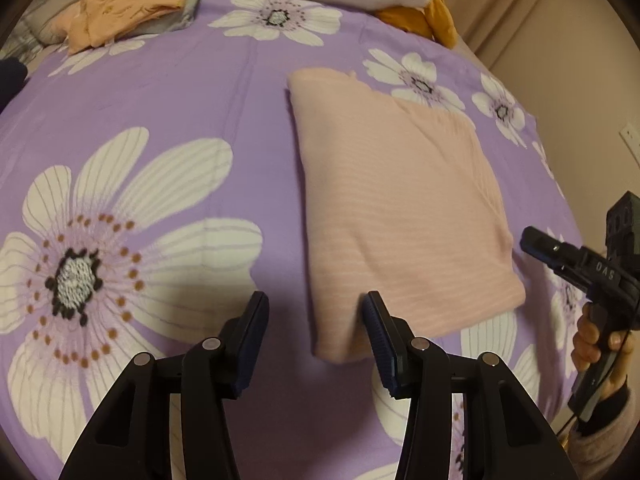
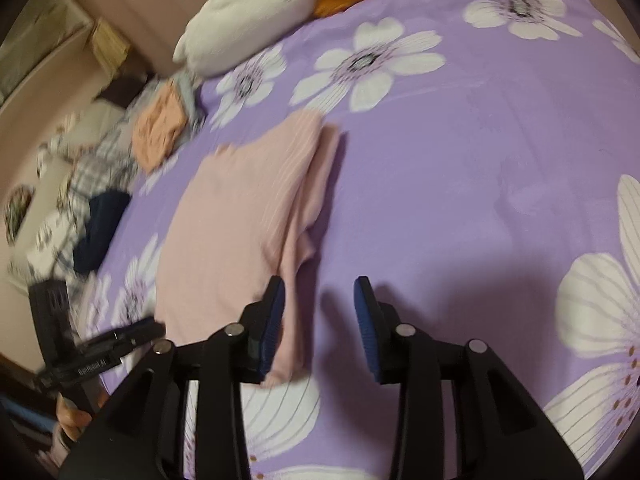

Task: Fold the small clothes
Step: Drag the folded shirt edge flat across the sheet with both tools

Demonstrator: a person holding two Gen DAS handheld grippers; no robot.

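Bed with purple flowered bedspread (image 1: 192, 92). Beige curtain (image 1: 532, 8) and wall with a white socket (image 1: 631, 138) beyond it. Dim warm light. Probably boxes (image 2: 108, 46) stacked by the other side, blurred.

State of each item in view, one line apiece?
Pink garment: folded, flat on the bedspread.
Orange garment: folded, on the pile.
Left gripper: open, astride the pink garment's near corner.
Right gripper: open, nothing gripped.
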